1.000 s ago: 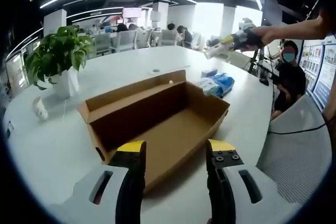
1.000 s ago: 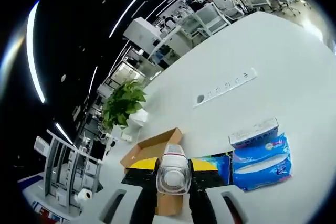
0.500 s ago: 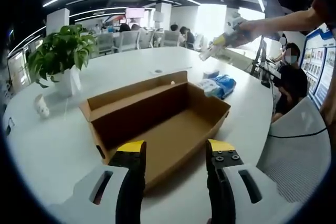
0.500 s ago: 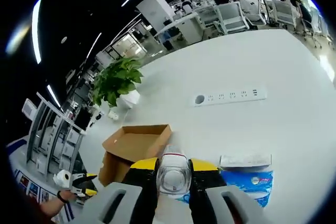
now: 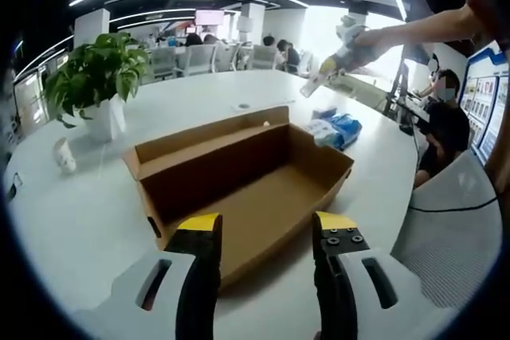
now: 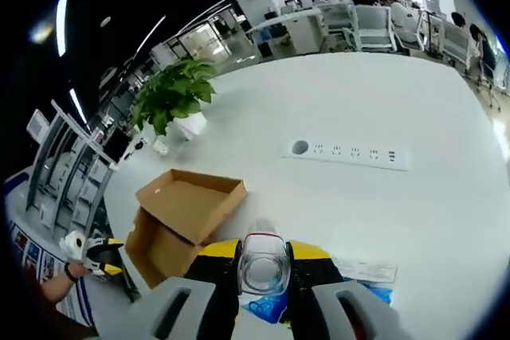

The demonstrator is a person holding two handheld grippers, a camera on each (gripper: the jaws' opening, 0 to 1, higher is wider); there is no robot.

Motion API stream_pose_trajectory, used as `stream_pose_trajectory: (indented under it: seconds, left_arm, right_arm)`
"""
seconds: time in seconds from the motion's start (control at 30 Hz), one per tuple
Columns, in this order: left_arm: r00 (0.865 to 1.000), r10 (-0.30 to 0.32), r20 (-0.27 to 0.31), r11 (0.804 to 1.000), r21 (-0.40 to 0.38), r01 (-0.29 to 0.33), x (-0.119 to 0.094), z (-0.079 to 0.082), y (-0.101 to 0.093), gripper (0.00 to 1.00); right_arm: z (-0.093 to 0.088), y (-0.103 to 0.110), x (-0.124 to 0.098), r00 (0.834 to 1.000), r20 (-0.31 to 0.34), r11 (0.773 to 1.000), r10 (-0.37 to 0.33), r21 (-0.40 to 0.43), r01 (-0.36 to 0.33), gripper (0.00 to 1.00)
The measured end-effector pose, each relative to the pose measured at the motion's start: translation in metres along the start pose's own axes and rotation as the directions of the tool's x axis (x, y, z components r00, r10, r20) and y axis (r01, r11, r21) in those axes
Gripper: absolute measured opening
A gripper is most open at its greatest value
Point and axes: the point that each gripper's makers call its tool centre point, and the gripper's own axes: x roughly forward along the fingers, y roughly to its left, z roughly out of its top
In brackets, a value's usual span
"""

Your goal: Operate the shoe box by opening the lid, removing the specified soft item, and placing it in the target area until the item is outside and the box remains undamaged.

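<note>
The brown cardboard shoe box (image 5: 247, 177) lies open on the white table (image 5: 88, 212), with a bare brown floor inside. My left gripper (image 5: 267, 224) stands open just short of the box's near wall, with nothing between its yellow-tipped jaws. High over the table's far right, a person's arm holds my right gripper (image 5: 331, 61). In the right gripper view that gripper (image 6: 264, 254) is shut on a clear, pale item (image 6: 263, 267). Far below it are the box (image 6: 187, 209) and the left gripper (image 6: 100, 252) in a hand.
Blue and white tissue packs (image 5: 335, 127) lie right of the box, also under the right gripper (image 6: 362, 270). A potted plant (image 5: 96, 77) stands at the far left. A power strip (image 6: 347, 151) is set in the table. A person (image 5: 442, 117) sits at the right.
The right gripper, still holding the clear item, has swung over the table, and its view now looks down on the whole box. The left gripper and box have stayed put.
</note>
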Motion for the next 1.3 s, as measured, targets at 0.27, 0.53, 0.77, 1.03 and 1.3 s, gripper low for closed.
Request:
stream_pose_trajectory:
  seconds: [0.27,0.53,0.77,1.03,1.3]
  left_arm:
    - [1.0,0.005,-0.009,1.0,-0.005,-0.005,0.001,-0.004,0.001,0.46]
    - [1.0,0.007,-0.022,1.0,-0.018,-0.008,-0.001,-0.013,-0.001,0.46]
    - [1.0,0.014,-0.024,1.0,-0.025,-0.015,-0.003,-0.014,0.002,0.46]
    - [0.999,0.021,-0.031,0.999,-0.026,-0.022,-0.004,-0.016,0.004,0.46]
    - [0.999,0.022,-0.037,0.999,-0.029,-0.024,-0.005,-0.019,0.005,0.46]
  right_arm:
    - [0.001,-0.004,0.013,0.996,-0.073,0.99,-0.043,-0.141,0.032,0.17]
    - [-0.002,-0.005,0.027,0.987,-0.142,0.964,-0.071,-0.265,0.032,0.17]
    - [-0.005,-0.007,0.038,0.975,-0.199,0.931,-0.099,-0.363,0.021,0.17]
    - [-0.007,-0.016,0.046,0.956,-0.252,0.865,-0.152,-0.502,0.005,0.18]
    - [-0.013,-0.027,0.052,0.931,-0.298,0.786,-0.212,-0.618,-0.019,0.18]
